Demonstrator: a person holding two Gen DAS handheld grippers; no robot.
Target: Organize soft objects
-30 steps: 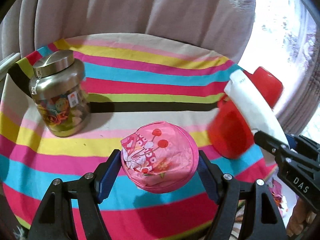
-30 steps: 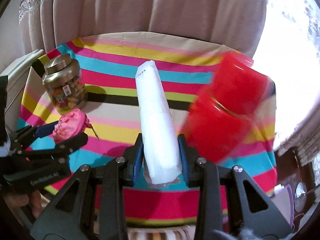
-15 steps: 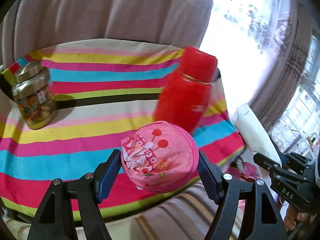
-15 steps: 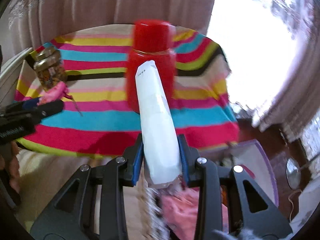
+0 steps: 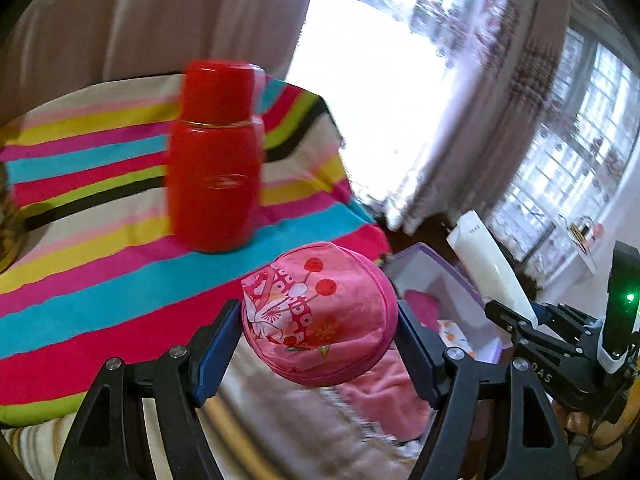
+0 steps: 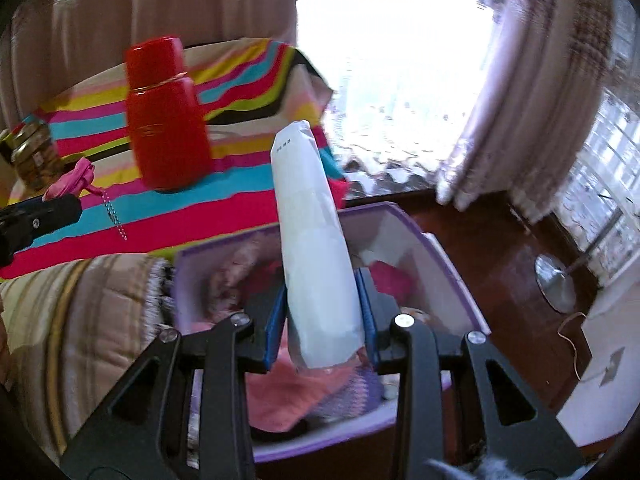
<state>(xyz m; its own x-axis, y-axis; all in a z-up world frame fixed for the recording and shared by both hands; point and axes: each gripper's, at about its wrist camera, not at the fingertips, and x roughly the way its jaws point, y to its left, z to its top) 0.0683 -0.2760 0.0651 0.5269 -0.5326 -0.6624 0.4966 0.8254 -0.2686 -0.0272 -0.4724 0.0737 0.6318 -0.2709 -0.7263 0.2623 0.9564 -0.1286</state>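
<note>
My left gripper (image 5: 320, 340) is shut on a round pink fabric pouch (image 5: 320, 312) with a flower print, held past the edge of the striped tablecloth (image 5: 100, 280). My right gripper (image 6: 320, 320) is shut on a long white soft packet (image 6: 316, 248), which hangs over a purple-rimmed white box (image 6: 440, 264) holding pink and patterned cloth. That box (image 5: 452, 292) shows to the right of the pouch in the left wrist view, with the white packet (image 5: 492, 264) and right gripper (image 5: 520, 328) beyond it. The pink pouch (image 6: 72, 180) sits at the left in the right wrist view.
A red flask (image 5: 214, 160) stands on the tablecloth near its right edge. A metal-lidded jar (image 6: 32, 156) stands further left. A beige striped cushion (image 6: 80, 320) lies beside the box. Dark wooden floor (image 6: 500, 272), a lamp base (image 6: 554, 284) and curtains (image 6: 540, 100) lie to the right.
Both grippers have swung right, off the table with their loads. The jar has slid out of the left view, and the purple-rimmed box has come into view beneath the right gripper.
</note>
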